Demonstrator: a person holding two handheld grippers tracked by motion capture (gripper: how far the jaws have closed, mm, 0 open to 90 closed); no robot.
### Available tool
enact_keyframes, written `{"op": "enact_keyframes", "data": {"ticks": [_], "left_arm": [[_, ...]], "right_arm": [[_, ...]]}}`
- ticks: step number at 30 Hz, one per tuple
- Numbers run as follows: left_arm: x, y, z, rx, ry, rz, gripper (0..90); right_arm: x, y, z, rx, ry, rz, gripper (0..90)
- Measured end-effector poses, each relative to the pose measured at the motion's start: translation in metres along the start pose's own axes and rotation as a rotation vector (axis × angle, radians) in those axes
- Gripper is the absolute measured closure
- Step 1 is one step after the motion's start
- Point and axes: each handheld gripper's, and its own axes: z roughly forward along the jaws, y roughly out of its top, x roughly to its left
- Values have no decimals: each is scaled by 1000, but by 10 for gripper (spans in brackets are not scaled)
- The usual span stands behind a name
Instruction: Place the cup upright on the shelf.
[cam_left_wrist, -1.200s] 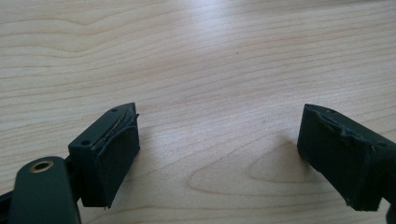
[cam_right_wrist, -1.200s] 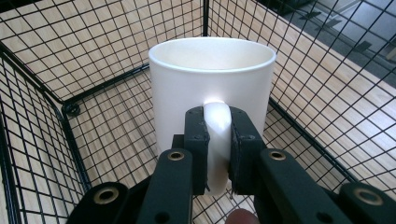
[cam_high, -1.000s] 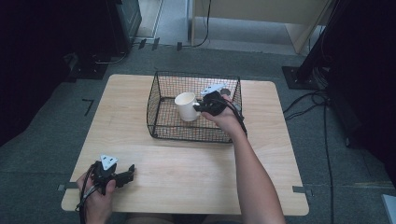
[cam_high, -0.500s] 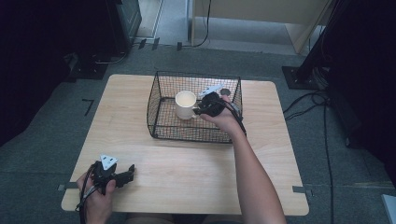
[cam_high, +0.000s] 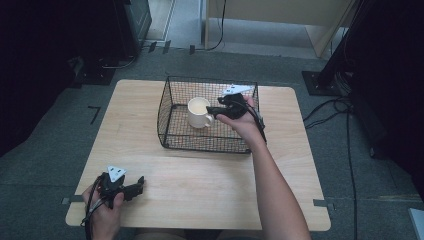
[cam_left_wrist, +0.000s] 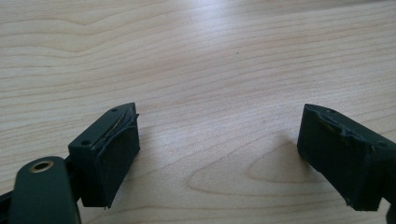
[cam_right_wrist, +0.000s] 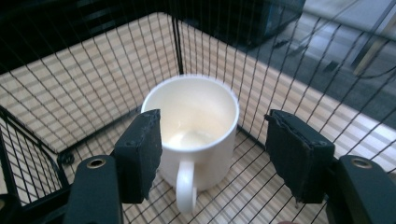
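High view: white mug (cam_high: 199, 112) stands upright on the floor of the black wire basket (cam_high: 170, 131), in the basket's far middle part. Mouth faces up, long axis vertical. Handle points toward the right near side, at the right hand-held gripper (cam_high: 215, 110). That gripper reaches into the basket from the right, lying about level, its tips just beside the handle. The basket sits on the far half of the wooden surface (cam_high: 210, 190). Left hand-held gripper (cam_high: 139, 184) rests at the near left corner of the surface, well apart from the basket, tips pointing right.

Left gripper view: left hand-held gripper (cam_left_wrist: 219, 154) is open, jaws wide apart. Bare wood grain between the pads (cam_left_wrist: 116, 154); nothing held.

Right gripper view: right hand-held gripper (cam_right_wrist: 212, 154) is open; its jaws have just been opening. The mug (cam_right_wrist: 191, 121) stands ahead of and partly between the jaws, handle turned straight toward the camera and falling in the gap. The left pad sits just beside the mug's wall; whether it touches I cannot tell. The right pad is clear of it. Mug interior is empty and pale. Basket mesh (cam_right_wrist: 56, 84) lies beneath and behind.
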Motion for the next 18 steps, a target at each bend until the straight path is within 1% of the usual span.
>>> {"op": "enact_keyframes", "data": {"ticks": [1, 2, 3, 4, 7, 13, 15, 17, 18], "left_arm": [[0, 0, 0, 0, -1, 1, 132], [0, 0, 0, 0, -1, 1, 132], [0, 0, 0, 0, 0, 1, 132], [0, 0, 0, 0, 0, 0, 132], [0, 0, 0, 0, 0, 0, 132], [0, 0, 0, -1, 0, 0, 132], [0, 0, 0, -2, 0, -1, 132], [0, 0, 0, 0, 0, 0, 132], [0, 0, 0, 0, 0, 0, 132]], "right_arm": [[-1, 1, -3, -16, 0, 4, 356], [-1, 1, -3, -16, 0, 4, 356], [-2, 3, -8, -39, 26, 38, 333], [-1, 5, -11, -50, 28, 47, 326], [1, 8, -18, -66, 29, 48, 307], [11, 12, -31, -55, 34, 53, 212], [16, 12, -36, -49, 24, 54, 167], [21, 11, -42, -47, 17, 51, 145], [21, 11, -42, -47, 17, 51, 145]]}}
